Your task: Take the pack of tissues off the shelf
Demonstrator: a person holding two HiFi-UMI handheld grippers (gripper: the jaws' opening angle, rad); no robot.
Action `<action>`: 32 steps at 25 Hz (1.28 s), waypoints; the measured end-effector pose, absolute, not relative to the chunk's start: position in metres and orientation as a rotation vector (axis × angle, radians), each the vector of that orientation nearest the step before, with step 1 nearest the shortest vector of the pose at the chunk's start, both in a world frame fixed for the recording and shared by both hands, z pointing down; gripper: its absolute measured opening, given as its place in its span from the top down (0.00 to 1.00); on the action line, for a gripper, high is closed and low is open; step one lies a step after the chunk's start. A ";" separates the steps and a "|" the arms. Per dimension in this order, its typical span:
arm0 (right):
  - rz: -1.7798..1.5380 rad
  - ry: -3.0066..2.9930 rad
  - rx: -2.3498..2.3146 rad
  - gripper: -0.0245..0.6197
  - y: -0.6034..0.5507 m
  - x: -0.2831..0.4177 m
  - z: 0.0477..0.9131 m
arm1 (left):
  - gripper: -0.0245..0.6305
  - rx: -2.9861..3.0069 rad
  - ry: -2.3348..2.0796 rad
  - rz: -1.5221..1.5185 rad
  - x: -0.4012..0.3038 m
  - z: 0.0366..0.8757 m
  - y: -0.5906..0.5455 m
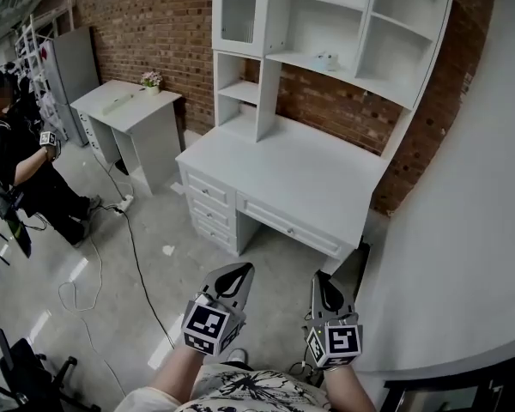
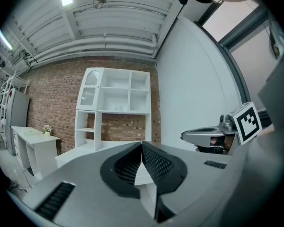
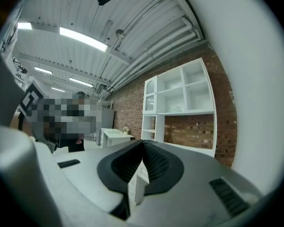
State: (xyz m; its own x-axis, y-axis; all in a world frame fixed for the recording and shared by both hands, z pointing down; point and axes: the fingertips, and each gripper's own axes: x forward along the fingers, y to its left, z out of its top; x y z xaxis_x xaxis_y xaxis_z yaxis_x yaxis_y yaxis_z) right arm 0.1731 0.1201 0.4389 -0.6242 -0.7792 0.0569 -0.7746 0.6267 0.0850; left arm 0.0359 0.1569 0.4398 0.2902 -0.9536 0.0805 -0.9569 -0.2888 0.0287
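Spotted tissues (image 1: 326,61) on open shelf (image 1: 365,80) above white tabletop (image 1: 283,174), well apart from both tongs. Low in head view: left tongs (image 1: 238,275), right tongs (image 1: 327,290), each closed tip to tip (nothing between). Bystander (image 1: 17,153) far left.

The shelf (image 1: 322,15) stands on the back of the tabletop (image 1: 283,178), against the brick wall (image 1: 154,24). The pack of tissues (image 1: 326,61) lies on a middle board of the shelf, towards the right. Left of this is a smaller tabletop (image 1: 124,110) with a flower pot (image 1: 151,80) on it. A person (image 1: 17,161) stands far left on the floor (image 1: 112,290). The left claw (image 1: 239,275) and right claw (image 1: 328,288) are side by side in front, well apart from the shelf.
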 end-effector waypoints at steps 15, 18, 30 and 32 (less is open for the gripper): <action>-0.121 -2.723 1.407 0.95 0.009 0.068 0.430 | 0.94 2.446 -1.877 0.118 -0.084 0.439 0.057; -0.114 -2.730 1.384 0.95 -0.016 0.057 0.435 | 0.94 2.416 -1.885 0.129 -0.094 0.448 0.034; -0.105 -2.756 1.370 0.95 -0.201 0.017 0.432 | 0.94 2.402 -1.919 0.139 -0.137 0.445 -0.143; -0.112 -2.756 1.368 0.95 -0.239 0.012 0.428 | 0.94 2.402 -1.915 0.145 -0.142 0.440 -0.181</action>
